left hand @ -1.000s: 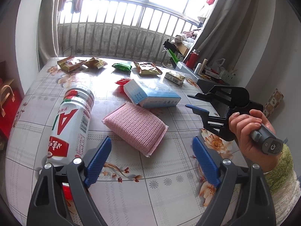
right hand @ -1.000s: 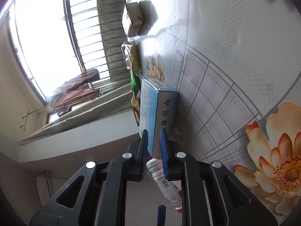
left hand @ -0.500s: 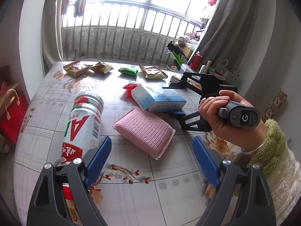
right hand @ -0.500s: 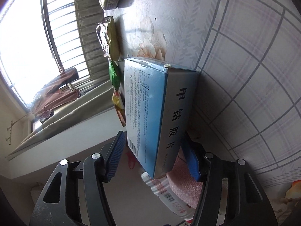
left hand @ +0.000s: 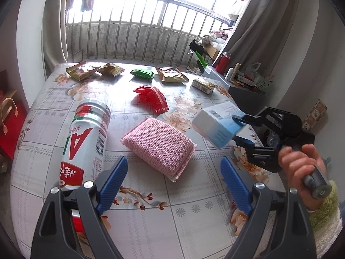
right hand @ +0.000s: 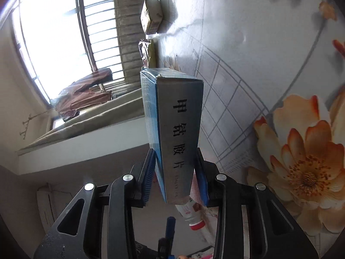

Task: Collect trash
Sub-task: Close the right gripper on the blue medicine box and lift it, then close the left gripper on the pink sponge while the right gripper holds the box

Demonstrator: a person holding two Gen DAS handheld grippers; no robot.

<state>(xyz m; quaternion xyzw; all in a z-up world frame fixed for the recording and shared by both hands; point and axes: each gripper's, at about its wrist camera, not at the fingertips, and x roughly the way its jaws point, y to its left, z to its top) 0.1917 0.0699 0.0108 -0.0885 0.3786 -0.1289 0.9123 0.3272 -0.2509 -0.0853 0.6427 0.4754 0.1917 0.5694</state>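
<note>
Two grippers over a flower-print table [left hand: 151, 222], one piece of trash already claimed: blue-and-white carton [left hand: 217, 127] raised off the cloth at the table's right side, pinched at its near end between the blue pads of the right gripper [right hand: 174, 172], jaws closing on it. Long axis of the carton running straight out along the fingers, far end pointing toward the window. Left gripper [left hand: 172, 179] hanging empty, jaws spread wide, angled down at the pink scrubbing pad [left hand: 159, 146], which lies flat just ahead between the fingertips' line of reach. White-and-red can [left hand: 86, 144] on its side to the left of that pad, long axis running away from the camera. Red wrapper [left hand: 151, 97] and other snack packets farther off, toward the railing. Nearer arm for pad and can alike, by the look of it: the left.
</note>
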